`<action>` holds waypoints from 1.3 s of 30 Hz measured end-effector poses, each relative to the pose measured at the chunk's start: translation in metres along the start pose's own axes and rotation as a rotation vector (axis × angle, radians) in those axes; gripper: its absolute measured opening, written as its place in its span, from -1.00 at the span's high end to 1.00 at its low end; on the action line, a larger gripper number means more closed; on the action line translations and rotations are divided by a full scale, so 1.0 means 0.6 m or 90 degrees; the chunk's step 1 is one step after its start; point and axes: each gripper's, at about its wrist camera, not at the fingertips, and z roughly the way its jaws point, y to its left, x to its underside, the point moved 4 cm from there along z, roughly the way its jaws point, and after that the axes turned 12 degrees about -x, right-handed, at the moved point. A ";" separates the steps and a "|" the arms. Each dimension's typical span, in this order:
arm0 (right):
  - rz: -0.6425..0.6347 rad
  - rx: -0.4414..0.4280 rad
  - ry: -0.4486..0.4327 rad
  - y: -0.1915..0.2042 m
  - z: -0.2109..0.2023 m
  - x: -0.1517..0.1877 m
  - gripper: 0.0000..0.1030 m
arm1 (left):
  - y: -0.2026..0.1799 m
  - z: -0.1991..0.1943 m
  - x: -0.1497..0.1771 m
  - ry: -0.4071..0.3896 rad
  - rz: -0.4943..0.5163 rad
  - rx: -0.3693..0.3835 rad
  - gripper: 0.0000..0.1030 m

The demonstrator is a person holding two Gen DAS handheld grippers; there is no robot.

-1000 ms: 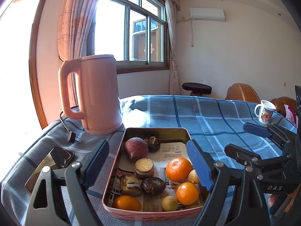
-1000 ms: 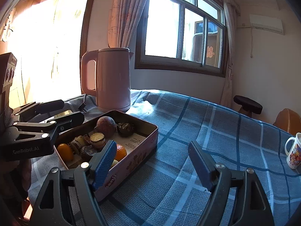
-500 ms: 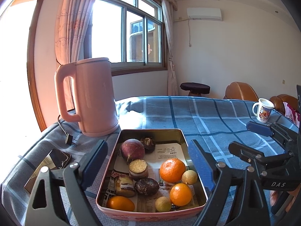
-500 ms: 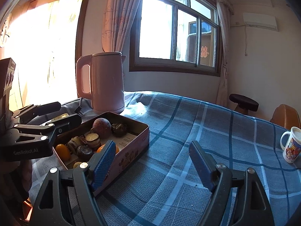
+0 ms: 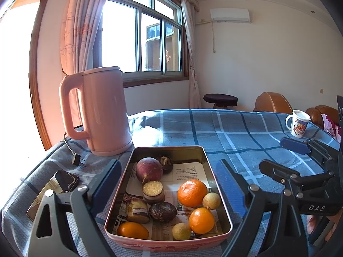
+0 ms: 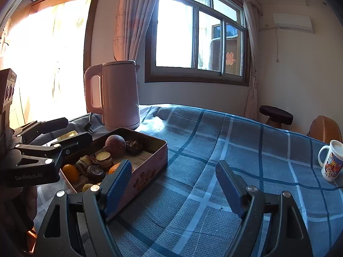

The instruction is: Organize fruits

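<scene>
While its jaws have just been widening with nothing gripped, the left gripper (image 5: 168, 189) hangs spread astride the pink fruit tin (image 5: 165, 243), and the right gripper (image 6: 173, 184), likewise released and empty, hovers over the blue checked cloth (image 6: 214, 150) beside it.

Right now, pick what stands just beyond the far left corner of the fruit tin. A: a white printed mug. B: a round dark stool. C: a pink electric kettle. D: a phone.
C: the pink electric kettle stands on the blue checked cloth right behind the far left corner of the fruit tin, while the mug stands far off to the right.
</scene>
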 end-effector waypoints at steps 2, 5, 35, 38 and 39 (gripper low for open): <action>0.003 0.002 0.000 -0.003 0.000 0.001 -0.59 | -0.002 -0.001 0.000 0.000 0.003 -0.001 -0.82; 0.007 0.004 -0.001 -0.006 -0.002 0.002 -0.59 | -0.003 -0.002 -0.001 -0.005 0.005 -0.008 -0.96; 0.017 0.018 -0.006 -0.026 -0.016 0.010 -0.59 | -0.014 -0.018 -0.014 -0.022 -0.004 0.003 -1.00; 0.016 0.018 -0.005 -0.026 -0.017 0.011 -0.59 | -0.016 -0.014 -0.010 -0.016 -0.003 0.006 -1.00; 0.015 0.018 -0.005 -0.026 -0.017 0.011 -0.59 | -0.017 -0.013 -0.009 -0.015 -0.001 0.005 -1.00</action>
